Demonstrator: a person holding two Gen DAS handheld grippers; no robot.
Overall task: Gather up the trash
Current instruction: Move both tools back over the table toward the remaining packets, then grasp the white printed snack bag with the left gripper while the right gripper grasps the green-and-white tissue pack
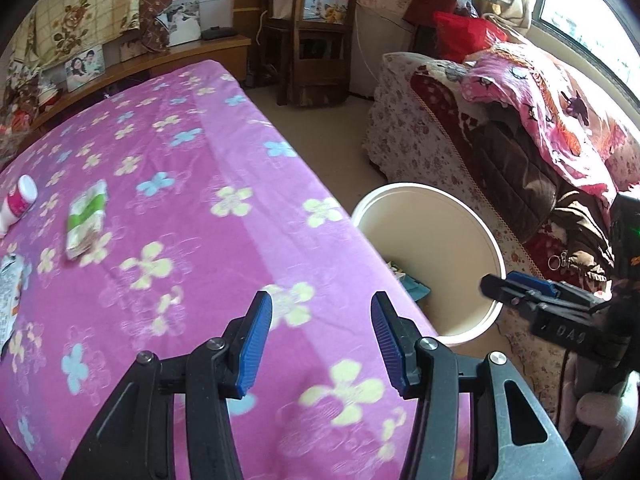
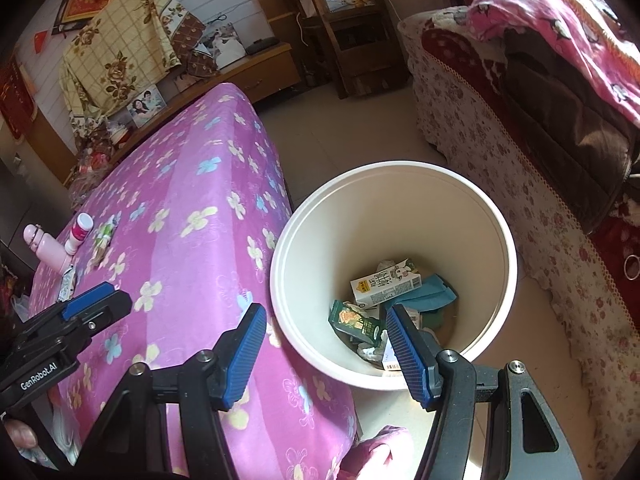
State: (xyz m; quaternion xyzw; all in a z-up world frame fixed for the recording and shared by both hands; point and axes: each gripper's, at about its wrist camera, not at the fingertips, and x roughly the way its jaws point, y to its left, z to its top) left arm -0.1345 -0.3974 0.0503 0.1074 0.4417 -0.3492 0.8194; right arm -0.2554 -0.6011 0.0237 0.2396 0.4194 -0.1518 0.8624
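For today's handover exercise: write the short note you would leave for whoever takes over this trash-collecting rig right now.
Left gripper: open, empty, above the purple flowered bedspread.
Right gripper: open, empty, at the rim of the white bin.
Done: the bin on the floor beside the bed holds a white milk carton, a green carton, teal packaging and crumpled paper.
Left: on the bed's far side lie a green-and-white snack wrapper, a white bottle with a pink label and a printed wrapper at the picture's edge. A pink flask stands there too; whether it is trash is unclear.
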